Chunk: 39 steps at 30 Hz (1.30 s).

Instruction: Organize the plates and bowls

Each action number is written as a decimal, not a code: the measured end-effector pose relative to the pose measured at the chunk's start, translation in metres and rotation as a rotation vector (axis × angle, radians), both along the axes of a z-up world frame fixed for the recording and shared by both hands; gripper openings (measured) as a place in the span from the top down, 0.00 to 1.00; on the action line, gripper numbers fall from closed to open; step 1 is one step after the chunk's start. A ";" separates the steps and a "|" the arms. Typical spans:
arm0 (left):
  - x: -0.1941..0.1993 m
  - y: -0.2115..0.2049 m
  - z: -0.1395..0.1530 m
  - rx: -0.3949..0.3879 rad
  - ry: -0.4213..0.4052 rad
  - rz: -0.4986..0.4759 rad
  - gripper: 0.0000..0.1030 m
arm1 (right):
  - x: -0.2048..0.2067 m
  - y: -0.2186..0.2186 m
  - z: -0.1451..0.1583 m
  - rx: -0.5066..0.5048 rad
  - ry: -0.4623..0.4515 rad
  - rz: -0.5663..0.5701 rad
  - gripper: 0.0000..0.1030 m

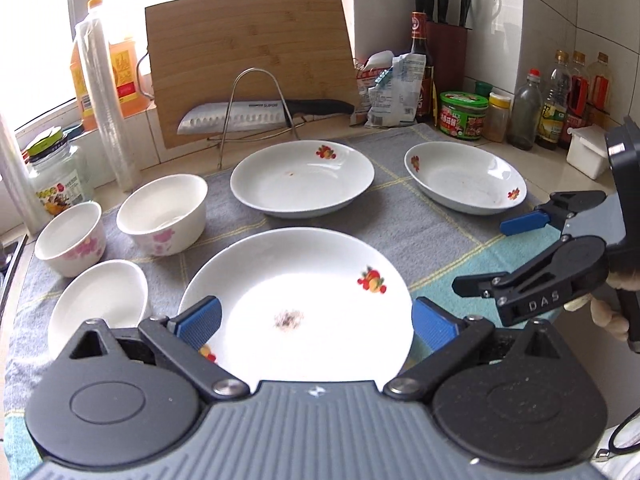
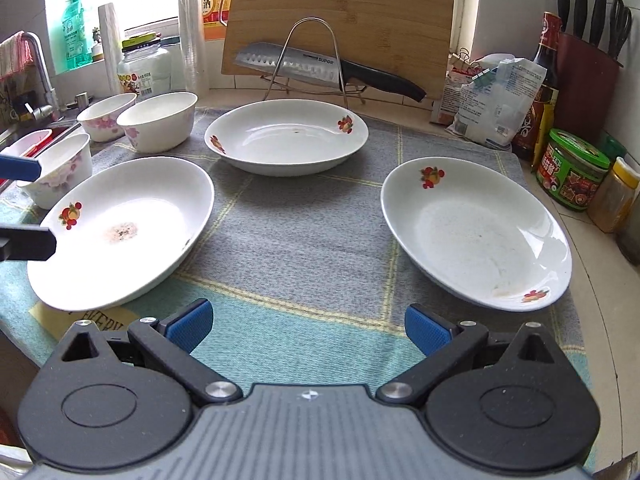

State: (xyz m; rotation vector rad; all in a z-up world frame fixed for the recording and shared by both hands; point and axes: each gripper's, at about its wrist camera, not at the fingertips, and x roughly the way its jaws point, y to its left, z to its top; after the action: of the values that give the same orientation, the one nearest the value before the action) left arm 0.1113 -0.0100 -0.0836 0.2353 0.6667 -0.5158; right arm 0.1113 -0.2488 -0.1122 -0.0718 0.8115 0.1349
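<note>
Counter: kitchen worktop under a window, covered by a grey and teal checked cloth (image 2: 304, 240) that carries all the dishes.
Back wall: bamboo cutting board (image 1: 248, 60) leaning upright, big knife (image 2: 320, 68) on a wire rack in front of it.
Plates: three white ones with fruit prints, well apart. Near-left plate (image 2: 120, 232) has a dark crumb smear in the middle, far plate (image 2: 286, 136) just a speck, right plate (image 2: 476, 236) faint brownish residue.
Bowls: three white bowls with pink flowers (image 1: 164, 214) bunched at the cloth's left edge, look pretty much empty.
Jars: sauce tub (image 2: 574, 168) and bottles crowd the right edge.
Open room: bare cloth between the plates.
Left gripper (image 1: 316, 322): jaws spread wide over the smeared plate, nothing pinched.
Right gripper (image 2: 306, 326): jaws spread, empty, over bare cloth.
</note>
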 end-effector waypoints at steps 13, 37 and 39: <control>-0.014 0.057 -0.056 0.011 0.087 -0.033 0.02 | -0.016 0.045 0.012 0.060 0.043 -0.059 0.00; 0.002 0.035 -0.075 -0.009 0.066 0.090 0.01 | 0.056 0.061 -0.007 0.093 0.177 0.354 0.00; 0.001 0.034 -0.074 -0.006 0.072 0.109 0.01 | 0.061 0.063 -0.009 0.115 0.206 0.386 0.00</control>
State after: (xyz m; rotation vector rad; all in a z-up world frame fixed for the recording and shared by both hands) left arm 0.1127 0.0236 -0.1577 0.1747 0.7435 -0.4233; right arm 0.1724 -0.1860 -0.1216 -0.1066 0.9870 0.5603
